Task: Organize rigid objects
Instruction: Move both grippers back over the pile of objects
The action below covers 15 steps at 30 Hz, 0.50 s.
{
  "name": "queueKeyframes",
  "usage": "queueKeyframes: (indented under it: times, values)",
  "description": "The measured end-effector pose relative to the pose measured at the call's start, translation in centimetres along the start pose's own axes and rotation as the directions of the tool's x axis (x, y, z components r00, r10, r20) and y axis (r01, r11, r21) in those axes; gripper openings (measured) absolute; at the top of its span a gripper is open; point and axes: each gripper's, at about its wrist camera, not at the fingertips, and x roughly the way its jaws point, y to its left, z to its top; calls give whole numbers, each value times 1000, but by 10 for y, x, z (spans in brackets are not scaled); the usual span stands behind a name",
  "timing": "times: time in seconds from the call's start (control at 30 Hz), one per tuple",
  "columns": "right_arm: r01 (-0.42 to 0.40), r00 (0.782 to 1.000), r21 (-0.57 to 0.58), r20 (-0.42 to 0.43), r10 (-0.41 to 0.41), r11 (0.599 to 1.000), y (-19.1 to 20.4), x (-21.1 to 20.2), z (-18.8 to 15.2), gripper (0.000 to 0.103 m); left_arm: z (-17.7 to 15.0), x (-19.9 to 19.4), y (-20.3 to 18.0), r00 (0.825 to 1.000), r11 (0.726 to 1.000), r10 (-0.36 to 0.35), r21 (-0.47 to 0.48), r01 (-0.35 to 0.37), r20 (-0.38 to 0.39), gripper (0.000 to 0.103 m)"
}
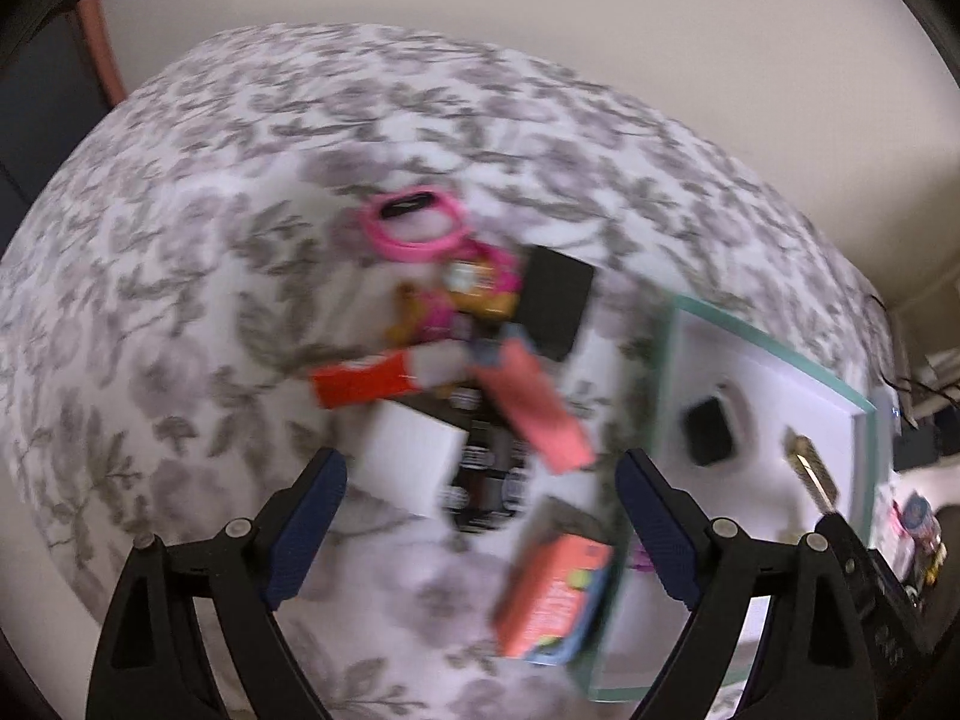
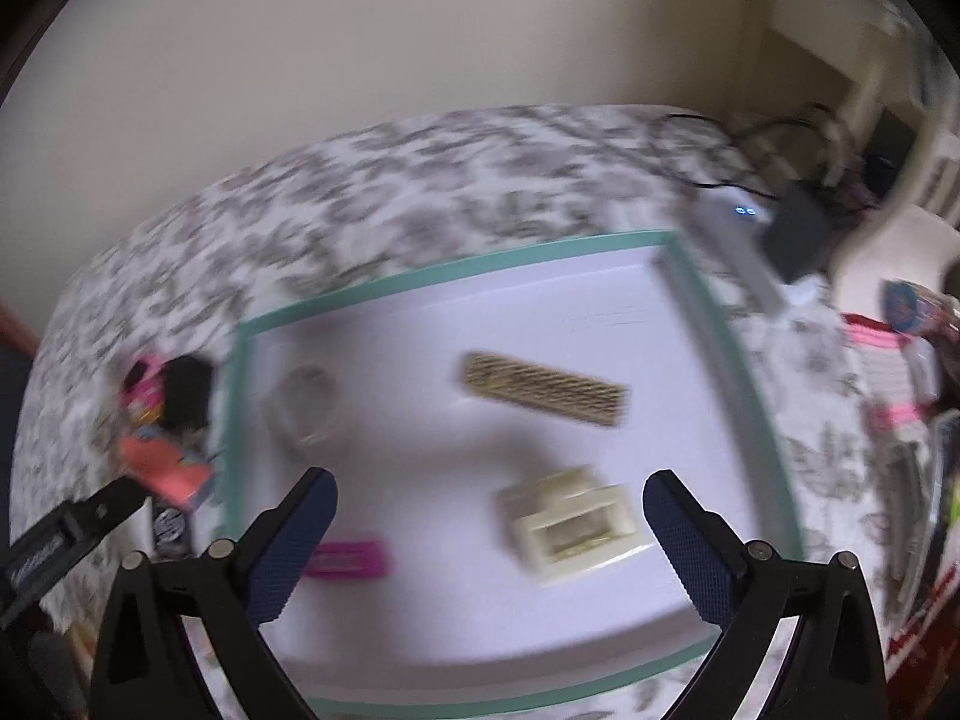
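My left wrist view looks steeply down, close over a pile of small items on the grey floral cloth [image 1: 180, 240]. My right wrist view looks down closely into the green-rimmed white shallow tray [image 2: 456, 273]. Both share the tray [image 1: 774, 348] and pile.

The cloth [image 1: 180, 240] over the whole surface is white with a grey leaf-and-flower print. The tray [image 2: 456, 273] on the right has a mint-green rim and a plain white floor. In it: a tan bar with a dark woven mesh pattern [image 2: 545, 389], a cream block [image 2: 570, 525], a magenta strip [image 2: 351, 561] near the left edge, and something clear-ish grey [image 2: 303, 405] that's too blurry to call. In the pile on the left, a hot pink ring [image 1: 414, 225], a black box [image 1: 555, 300], a red-orange packet [image 1: 360, 381], a salmon strip [image 1: 534, 411], a white box [image 1: 411, 459], and an orange box with a blue edge [image 1: 555, 597]. Both grippers have black arms with navy textured pads [image 2: 297, 546].
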Motion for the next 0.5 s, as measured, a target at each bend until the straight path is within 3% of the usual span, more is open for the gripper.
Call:
queueKeyframes:
  times: [0.13, 0.37, 0.5]
  values:
    - [-88, 996, -54, -33, 86, 995, 31, 5, -8, 103, 6, -2, 24, 1000, 999, -7, -51, 7, 0, 91]
    - [-233, 968, -112, -120, 220, 966, 83, 17, -25, 103, 9, 3, 57, 1000, 990, -14, -141, 10, -25, 91]
    - [-273, 957, -148, -148, 251, 951, 102, 22, -31, 102, 8, 5, 72, 999, 984, 5, -178, -10, -32, 91]
